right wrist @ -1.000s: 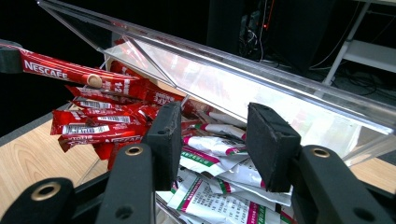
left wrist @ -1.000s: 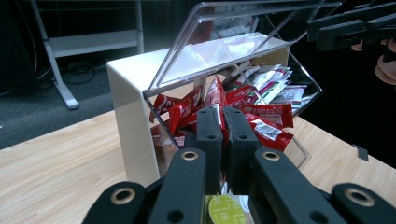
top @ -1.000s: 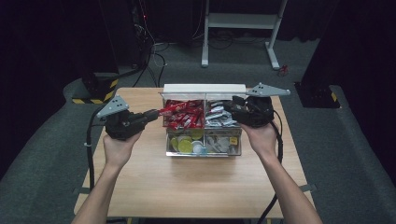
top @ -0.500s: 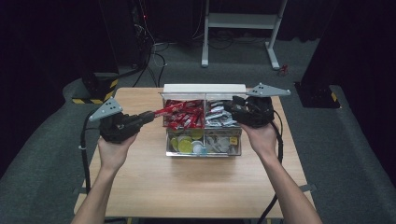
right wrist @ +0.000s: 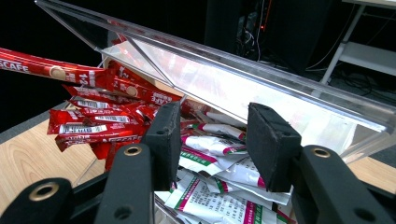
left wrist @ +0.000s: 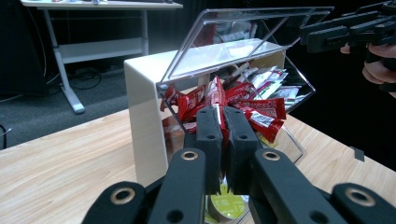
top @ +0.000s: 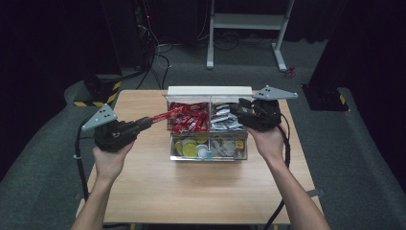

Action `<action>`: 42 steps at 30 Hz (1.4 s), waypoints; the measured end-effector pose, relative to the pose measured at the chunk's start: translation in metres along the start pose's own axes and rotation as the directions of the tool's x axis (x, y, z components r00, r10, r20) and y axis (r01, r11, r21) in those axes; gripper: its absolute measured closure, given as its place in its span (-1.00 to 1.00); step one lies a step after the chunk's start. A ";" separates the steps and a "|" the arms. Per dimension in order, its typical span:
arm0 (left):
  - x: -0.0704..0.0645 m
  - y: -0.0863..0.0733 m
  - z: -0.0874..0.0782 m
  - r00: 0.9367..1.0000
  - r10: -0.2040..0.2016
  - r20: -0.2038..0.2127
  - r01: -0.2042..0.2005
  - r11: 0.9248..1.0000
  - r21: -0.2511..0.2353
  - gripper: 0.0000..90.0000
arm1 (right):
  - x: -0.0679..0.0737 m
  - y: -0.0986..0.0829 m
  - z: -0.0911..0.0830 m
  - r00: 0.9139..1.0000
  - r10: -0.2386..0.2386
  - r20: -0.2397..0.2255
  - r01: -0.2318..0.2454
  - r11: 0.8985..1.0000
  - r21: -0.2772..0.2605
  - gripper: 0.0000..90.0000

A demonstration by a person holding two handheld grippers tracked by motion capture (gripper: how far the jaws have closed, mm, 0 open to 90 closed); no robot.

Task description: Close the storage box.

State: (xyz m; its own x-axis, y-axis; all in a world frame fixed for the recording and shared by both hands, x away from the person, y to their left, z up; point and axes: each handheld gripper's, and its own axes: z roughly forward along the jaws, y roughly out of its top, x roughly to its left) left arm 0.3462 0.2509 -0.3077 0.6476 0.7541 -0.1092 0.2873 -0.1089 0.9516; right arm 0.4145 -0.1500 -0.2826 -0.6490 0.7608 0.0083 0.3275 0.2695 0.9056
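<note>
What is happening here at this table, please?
A person works with a handheld gripper in each hand at a clear plastic compartment box on the wooden table. The left gripper is shut on a long red coffee stick packet, held at the box's left edge. The right gripper is open above the white sachets in the neighbouring compartment.

1. The left gripper (top: 146, 122) is black with a grey plate, and the right gripper (top: 238, 109) is coloured the same.
2. The held stick sachet (top: 163, 115) is bright red with white lettering.
3. The red sachets (top: 191, 117) in the organiser share that red, with white barcode patches.
4. The white sachets (top: 224, 120) carry green and magenta stripes.
5. The organiser (top: 209, 157) is clear plastic with a cream-white back.
6. The round pods (top: 189, 149) are yellow-green.
7. The table (top: 191, 191) is pale wood grain.
</note>
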 end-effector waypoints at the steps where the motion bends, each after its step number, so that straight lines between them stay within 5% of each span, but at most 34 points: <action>1: 0.001 0.000 -0.001 1.000 0.001 -0.001 -0.001 1.000 -0.001 0.91 | 0.000 0.000 0.000 1.000 0.000 -0.001 0.000 1.000 0.001 0.23; 25: 0.015 -0.013 -0.035 0.998 -0.051 -0.030 0.049 0.997 -0.059 0.91 | 0.001 0.000 -0.001 1.000 -0.019 0.021 0.019 1.000 0.008 0.23; 42: 0.023 -0.024 -0.055 0.992 -0.068 -0.105 0.057 0.993 -0.099 0.91 | -0.003 -0.002 -0.001 1.000 -0.007 0.021 0.007 1.000 0.013 0.22</action>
State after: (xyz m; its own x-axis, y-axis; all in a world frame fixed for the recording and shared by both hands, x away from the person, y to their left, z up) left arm 0.3154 0.3070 -0.3174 0.5490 0.8236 -0.1425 0.2527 -0.0011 0.9675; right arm 0.4151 -0.1536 -0.2843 -0.6368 0.7710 -0.0068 0.3321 0.2822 0.9000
